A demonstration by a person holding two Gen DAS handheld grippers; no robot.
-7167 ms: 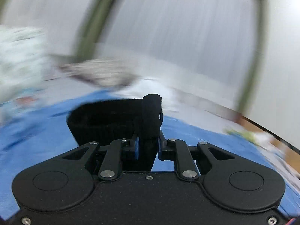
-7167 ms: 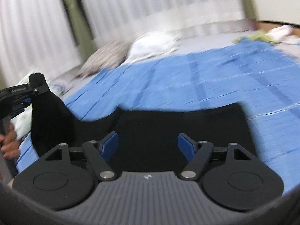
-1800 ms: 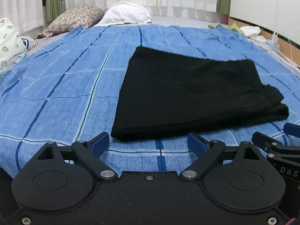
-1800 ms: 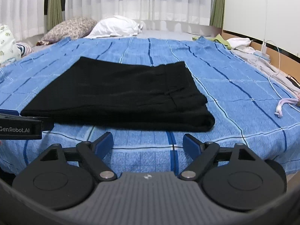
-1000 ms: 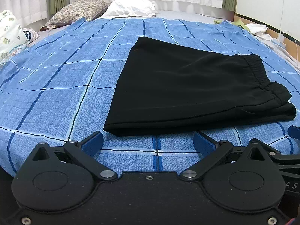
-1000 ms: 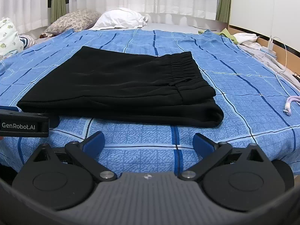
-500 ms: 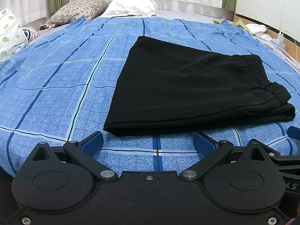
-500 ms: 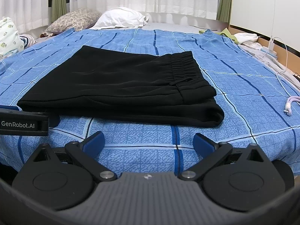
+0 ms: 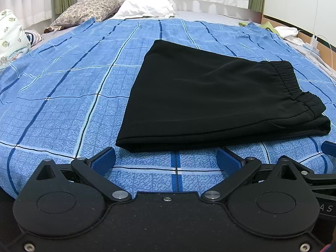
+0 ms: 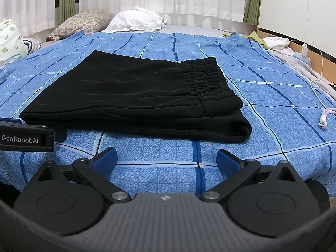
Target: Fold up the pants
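Black pants point(image 9: 205, 96) point(image 10: 136, 100) lie folded flat on a blue checked bedspread point(image 9: 63, 96) point(image 10: 273, 109), with the elastic waistband at the right end. My left gripper point(image 9: 166, 161) is open just short of the pants' near folded edge, with nothing between its blue pads. My right gripper point(image 10: 166, 160) is open too, held in front of the near edge toward the waistband end, and empty. In the right wrist view the left gripper's body point(image 10: 25, 139) pokes in at the left edge.
A floral pillow point(image 9: 88, 10) and a white pillow point(image 9: 147, 7) lie at the bed's far end under white curtains. A patterned cushion point(image 9: 10, 33) sits at the left. Cables and a white cord loop point(image 10: 327, 115) lie at the bed's right edge, near a wooden ledge.
Seven seconds ago my left gripper was shut on the lifted pants; it has let go and they now lie folded. In the last second both grippers have stayed still and open.
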